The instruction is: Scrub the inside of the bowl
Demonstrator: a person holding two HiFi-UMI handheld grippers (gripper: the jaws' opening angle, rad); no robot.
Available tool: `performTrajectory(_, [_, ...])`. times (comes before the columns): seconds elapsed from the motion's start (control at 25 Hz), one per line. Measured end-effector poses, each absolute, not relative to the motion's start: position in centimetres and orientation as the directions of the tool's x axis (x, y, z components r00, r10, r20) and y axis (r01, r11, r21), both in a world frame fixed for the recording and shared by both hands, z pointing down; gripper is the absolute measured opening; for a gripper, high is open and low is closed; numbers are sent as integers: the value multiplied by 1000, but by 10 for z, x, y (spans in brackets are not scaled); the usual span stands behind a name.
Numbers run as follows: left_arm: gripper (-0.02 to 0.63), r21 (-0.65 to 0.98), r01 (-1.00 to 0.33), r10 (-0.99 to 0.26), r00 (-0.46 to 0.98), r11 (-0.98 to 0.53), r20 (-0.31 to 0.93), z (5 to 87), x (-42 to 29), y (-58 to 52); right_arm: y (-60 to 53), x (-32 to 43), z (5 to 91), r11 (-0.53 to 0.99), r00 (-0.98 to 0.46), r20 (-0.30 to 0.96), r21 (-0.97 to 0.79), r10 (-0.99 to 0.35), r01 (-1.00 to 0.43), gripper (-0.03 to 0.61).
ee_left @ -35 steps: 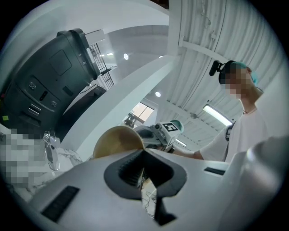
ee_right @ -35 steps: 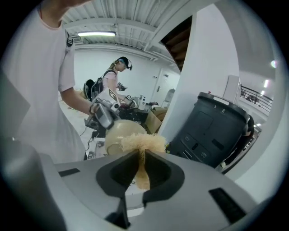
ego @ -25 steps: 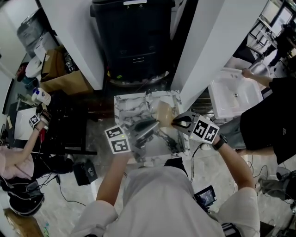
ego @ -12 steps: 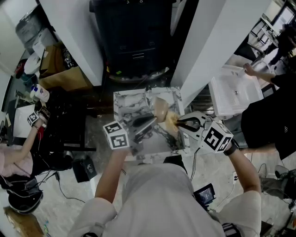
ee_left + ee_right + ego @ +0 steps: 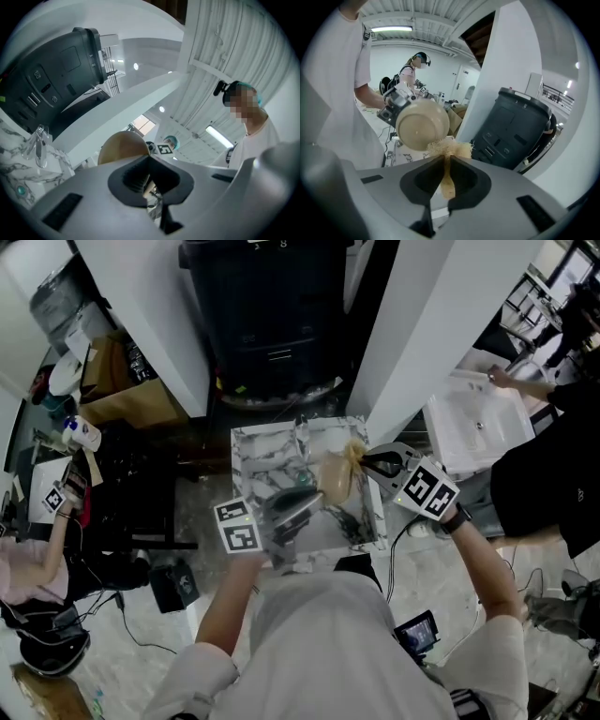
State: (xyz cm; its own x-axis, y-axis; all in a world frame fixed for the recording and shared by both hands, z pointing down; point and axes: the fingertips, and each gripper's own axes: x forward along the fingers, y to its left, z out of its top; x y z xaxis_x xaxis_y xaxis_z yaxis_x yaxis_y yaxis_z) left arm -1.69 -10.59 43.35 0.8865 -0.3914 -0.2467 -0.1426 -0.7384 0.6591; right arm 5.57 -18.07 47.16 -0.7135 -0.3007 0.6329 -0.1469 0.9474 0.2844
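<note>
Right gripper (image 5: 364, 463), clamped on fibre scrubber (image 5: 354, 453), sits higher than moment ago. Scrubber now touches rim of bowl (image 5: 334, 480), just ahead of its jaws. Left gripper (image 5: 312, 492) grips bowl's far edge. Likely repositioning between strokes.

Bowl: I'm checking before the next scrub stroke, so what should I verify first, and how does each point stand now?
1. Hold: left gripper shut on the bowl, ok.
2. Tool: right gripper shut on the fibre scrubber, ok.
3. Place: bowl held over the marbled table, ok.
4. Aim: fibre scrubber at the bowl's lower edge, ok.
5. Contact with the bowl's inside: cannot tell.
</note>
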Motion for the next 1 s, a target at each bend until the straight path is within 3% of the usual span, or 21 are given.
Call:
performTrajectory(0.12, [17,668,-136,-409,872,-732,-270,426,-20,-108,-162,58,494,967,-697,673,221,-247,-129,46])
performTrajectory(0.36, [17,667,-243,-474,860,-704,-188,444,-27,-133,-112,56,487,987,-690,714,162,-116,2,46])
performTrajectory(0.48, [17,662,-272,-478,865,-699,-150,453,-26,-136,-105,52,463,981,-715,689,191,-119,21,46])
performTrajectory(0.76, [17,664,-214,-425,889,-716,-172,451,-17,-121,-153,48,424,953,-757,591,267,-279,-142,46])
performTrajectory(1.0, [17,684,-214,-452,872,-697,-188,449,-19,-123,-170,63,485,963,-654,707,182,-269,-199,44])
